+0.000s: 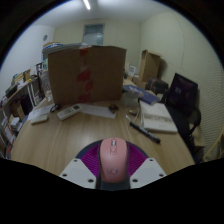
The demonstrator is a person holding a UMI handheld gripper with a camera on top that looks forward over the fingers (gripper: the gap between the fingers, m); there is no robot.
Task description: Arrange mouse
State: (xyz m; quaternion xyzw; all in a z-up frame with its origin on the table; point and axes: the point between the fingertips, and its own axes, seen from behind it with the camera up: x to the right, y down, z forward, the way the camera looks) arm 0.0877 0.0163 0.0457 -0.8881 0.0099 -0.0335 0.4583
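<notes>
My tongs (113,165) hang low over the near edge of the wooden table (70,140), and the pink mouse (113,158) sits between my two fingers (85,166), whose pads lie close along its sides; whether both actually press on it I cannot tell. Ahead of the fingers the tabletop lies bare across its middle, a broad stretch of open wood running up toward the far edge. That far edge is closed off by a large cardboard box (87,73) standing upright, with a white keyboard (85,109) lying flat just in front of it. Toward the table's left side lies a small white item (39,117), too small for me to name. On the right side an open notebook (158,119) rests on the wood, with a dark pen-like thing (143,131) lying on the table just on its near side. Past the right edge stands a black chair (183,100). Off the left edge are shelves (22,95) crowded with clutter. Behind everything are pale walls, and a ceiling light (88,5) glows overhead.
</notes>
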